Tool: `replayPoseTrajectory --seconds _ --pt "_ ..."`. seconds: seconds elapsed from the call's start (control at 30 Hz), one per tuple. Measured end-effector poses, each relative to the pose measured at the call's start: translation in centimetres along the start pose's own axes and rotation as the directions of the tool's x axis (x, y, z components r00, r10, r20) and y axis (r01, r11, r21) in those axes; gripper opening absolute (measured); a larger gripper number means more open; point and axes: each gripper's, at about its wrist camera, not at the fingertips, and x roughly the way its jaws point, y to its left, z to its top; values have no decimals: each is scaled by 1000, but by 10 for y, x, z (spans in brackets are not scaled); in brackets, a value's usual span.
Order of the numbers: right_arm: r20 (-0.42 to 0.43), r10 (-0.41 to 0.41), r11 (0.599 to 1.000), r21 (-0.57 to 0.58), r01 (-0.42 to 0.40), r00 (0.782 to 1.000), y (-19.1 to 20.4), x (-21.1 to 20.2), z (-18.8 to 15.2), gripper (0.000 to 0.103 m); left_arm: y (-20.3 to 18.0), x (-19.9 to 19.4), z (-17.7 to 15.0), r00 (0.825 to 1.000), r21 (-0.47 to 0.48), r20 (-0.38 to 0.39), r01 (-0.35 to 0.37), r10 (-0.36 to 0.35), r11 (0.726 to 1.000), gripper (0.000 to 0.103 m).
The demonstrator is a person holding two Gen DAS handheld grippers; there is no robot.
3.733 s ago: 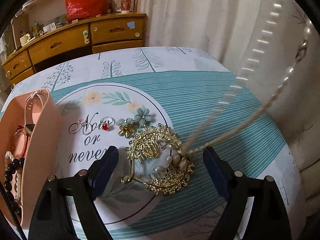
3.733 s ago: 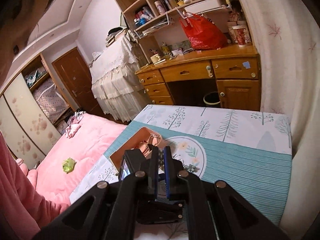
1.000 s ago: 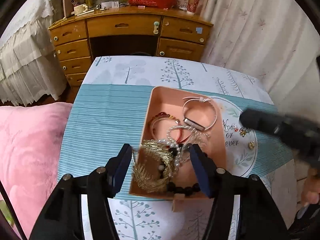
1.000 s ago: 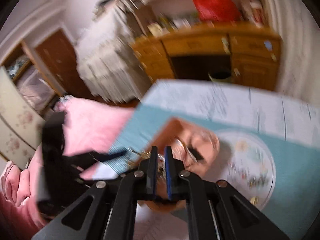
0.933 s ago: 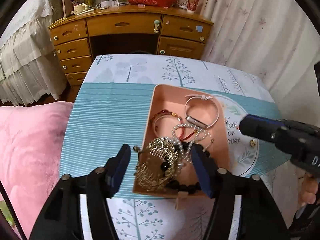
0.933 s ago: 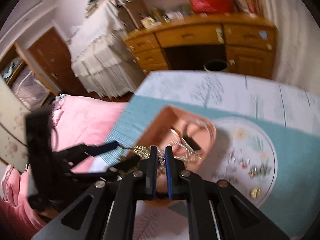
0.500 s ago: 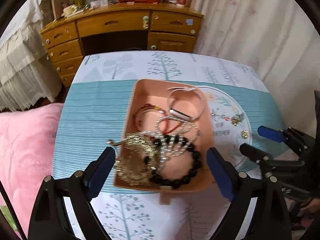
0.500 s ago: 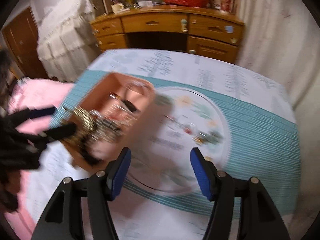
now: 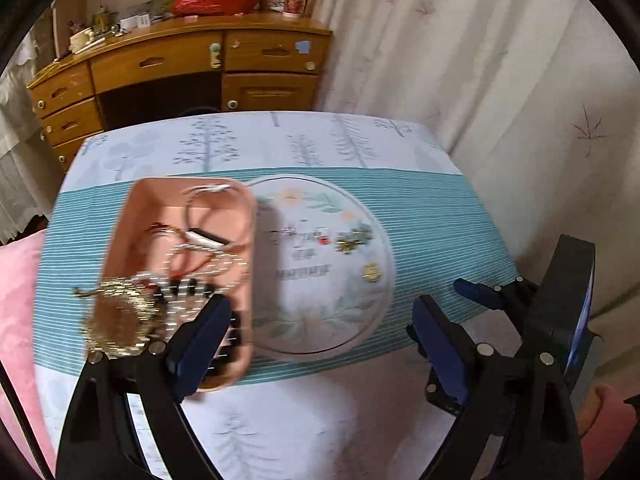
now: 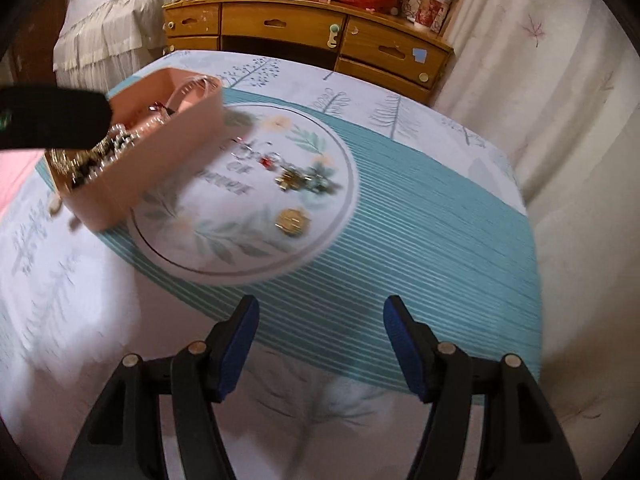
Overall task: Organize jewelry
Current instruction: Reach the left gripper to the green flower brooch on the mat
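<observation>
A pink tray (image 9: 245,240) (image 10: 160,160) on the table holds a gold hair comb (image 9: 116,320), a pearl strand, black beads and bracelets. On the round print of the tablecloth lie a flower brooch (image 9: 354,238) (image 10: 308,180), a round gold piece (image 9: 371,271) (image 10: 293,220) and small rings (image 10: 248,148). My left gripper (image 9: 320,336) is open and empty above the tray's near right corner. My right gripper (image 10: 320,344) is open and empty over the teal stripes, short of the gold piece; it also shows in the left wrist view (image 9: 476,292).
A wooden desk (image 9: 180,64) with drawers, a red bag and cups stands behind the table. A curtain (image 9: 480,60) hangs to the right. Pink bedding (image 9: 16,280) lies to the left. The table's right edge (image 10: 536,240) is near.
The gold comb and pearl strand went from the table into the tray. Both grippers opened and let go. The left gripper shifted right; the right gripper swung toward the round print.
</observation>
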Motion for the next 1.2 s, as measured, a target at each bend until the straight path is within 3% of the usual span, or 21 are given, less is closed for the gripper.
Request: replayPoseTrajectory --seconds 0.13,0.3,0.43,0.57,0.73,0.9,1.2 --pt "50 20 998 -63 -17 999 -14 0 -10 65 -21 21 8 1000 1 -20 -3 3 1000 89" --pt "110 75 992 -113 -63 991 -32 3 -15 65 -28 51 18 996 -16 -40 -75 74 997 63" --pt "160 138 987 -108 -121 978 -45 2 -17 65 -22 78 25 994 -101 -81 -76 68 992 51" --pt "158 201 975 -130 -182 967 -46 9 -13 64 -24 96 30 992 -106 -92 -98 88 990 37" --pt "160 284 952 -166 -258 945 -38 12 -7 46 -26 115 35 988 -119 -115 -114 100 986 35" --pt "160 340 934 -177 -312 927 -37 22 1 37 -28 123 36 984 -119 -137 -131 114 984 29" --pt "153 370 923 -178 -342 917 -46 32 9 37 -32 132 41 985 -113 -102 -148 137 983 29"
